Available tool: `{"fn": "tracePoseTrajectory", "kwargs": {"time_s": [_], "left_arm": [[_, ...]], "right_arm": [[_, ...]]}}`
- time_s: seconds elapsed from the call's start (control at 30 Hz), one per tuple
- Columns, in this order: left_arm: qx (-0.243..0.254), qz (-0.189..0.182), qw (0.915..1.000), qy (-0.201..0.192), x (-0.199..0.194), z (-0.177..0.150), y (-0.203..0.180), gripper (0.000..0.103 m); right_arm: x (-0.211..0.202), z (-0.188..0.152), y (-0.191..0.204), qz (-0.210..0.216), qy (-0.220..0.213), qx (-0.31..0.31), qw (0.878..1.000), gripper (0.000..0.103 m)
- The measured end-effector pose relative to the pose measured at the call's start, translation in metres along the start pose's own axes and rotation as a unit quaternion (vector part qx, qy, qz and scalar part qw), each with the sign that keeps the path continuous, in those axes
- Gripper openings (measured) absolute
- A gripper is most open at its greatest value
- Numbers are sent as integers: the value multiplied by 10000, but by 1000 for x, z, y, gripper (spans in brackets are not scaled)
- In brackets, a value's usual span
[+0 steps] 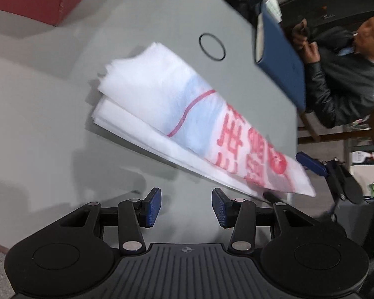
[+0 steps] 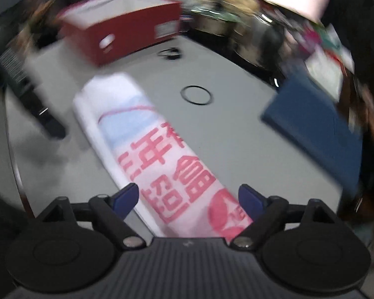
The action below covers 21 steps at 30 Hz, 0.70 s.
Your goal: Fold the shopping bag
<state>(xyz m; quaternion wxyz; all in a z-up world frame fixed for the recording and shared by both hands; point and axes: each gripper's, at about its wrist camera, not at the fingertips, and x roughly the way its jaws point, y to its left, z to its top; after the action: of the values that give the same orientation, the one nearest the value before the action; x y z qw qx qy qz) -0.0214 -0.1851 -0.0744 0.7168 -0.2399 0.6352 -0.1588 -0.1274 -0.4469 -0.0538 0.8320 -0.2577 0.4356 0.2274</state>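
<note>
The white shopping bag [image 1: 177,114] with red print lies folded into a long narrow strip on the grey table [image 1: 49,124]. My left gripper [image 1: 187,206] hovers over bare table just in front of the strip, open, with nothing between its fingers. In the right wrist view the printed end of the bag [image 2: 147,134] runs between the wide-spread fingers of my right gripper [image 2: 188,199], which is open; its pads stand at the strip's sides without pressing on it. In the left wrist view one of the right gripper's blue fingers [image 1: 311,165] shows at the bag's printed end.
A red box [image 2: 122,27] stands at the table's far side. A black ring [image 2: 195,94] and a black loop [image 2: 170,53] lie beyond the bag. A blue folder [image 2: 316,134] lies by the right edge. A person in a dark jacket [image 1: 341,74] sits past that edge.
</note>
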Motion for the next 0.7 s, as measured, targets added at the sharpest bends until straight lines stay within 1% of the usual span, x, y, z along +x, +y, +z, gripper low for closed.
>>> {"fn": "tracePoseTrajectory", "kwargs": {"time_s": [0.03, 0.07, 0.1, 0.13, 0.17, 0.2, 0.27, 0.3, 0.33, 0.37, 0.4, 0.43, 0.47, 0.5, 0.53, 0.57, 0.6, 0.67, 0.7], "left_arm": [[84, 75, 9999, 17, 3, -4, -3, 46], [190, 92, 9998, 25, 2, -7, -6, 46], [275, 93, 9996, 36, 1, -9, -9, 46], [369, 85, 9993, 64, -4, -18, -9, 46], [420, 89, 9991, 74, -6, -18, -10, 46], [470, 92, 9988, 85, -7, -19, -11, 46], [534, 156, 9984, 107, -9, -28, -15, 46], [583, 240, 9979, 115, -8, -30, -15, 46], [698, 406, 9967, 94, -8, -32, -17, 46], [835, 564, 9949, 56, -8, -35, -19, 46], [951, 691, 9931, 24, -8, -37, -22, 46], [1066, 816, 9909, -7, -8, -38, -24, 46], [1139, 872, 9897, -18, -7, -40, -26, 46], [1217, 945, 9880, -41, -7, -41, -28, 46], [1344, 1059, 9852, -88, -8, -43, -31, 46], [1487, 1182, 9817, -131, -8, -45, -34, 46], [1620, 1299, 9781, -154, -7, -47, -37, 46], [1768, 1421, 9738, -133, -4, -50, -41, 46], [1818, 1456, 9724, -112, -4, -51, -42, 46]], "right_arm": [[3, -1, 5, -9, 65, -259, 9996, 83], [8, -1, 8, -41, 153, -374, 9992, 78], [15, -2, 9, -81, 264, -413, 9988, 74], [22, -3, 9, -122, 376, -452, 9982, 72], [28, -4, 8, -146, 455, -458, 9978, 70], [33, -4, 6, -153, 499, -430, 9977, 65], [40, -5, 0, -135, 559, -322, 9978, 62], [41, -5, -2, -76, 574, -193, 9981, 55], [42, -4, -3, -13, 618, -77, 9981, 52], [41, -3, -3, 51, 654, 19, 9978, 47], [41, -3, -4, 114, 687, 99, 9975, 36], [40, -3, -5, 178, 722, 217, 9970, 31], [40, -2, -6, 243, 760, 376, 9961, 20], [41, 0, -9, 294, 785, 541, 9950, 17], [42, 2, -12, 331, 795, 710, 9938, 15], [44, 4, -16, 368, 805, 879, 9922, 11], [44, 6, -18, 436, 807, 1093, 9898, 10], [43, 9, -23, 688, 786, 1648, 9808, 8], [41, 9, -25, 886, 764, 1972, 9734, 7]]}}
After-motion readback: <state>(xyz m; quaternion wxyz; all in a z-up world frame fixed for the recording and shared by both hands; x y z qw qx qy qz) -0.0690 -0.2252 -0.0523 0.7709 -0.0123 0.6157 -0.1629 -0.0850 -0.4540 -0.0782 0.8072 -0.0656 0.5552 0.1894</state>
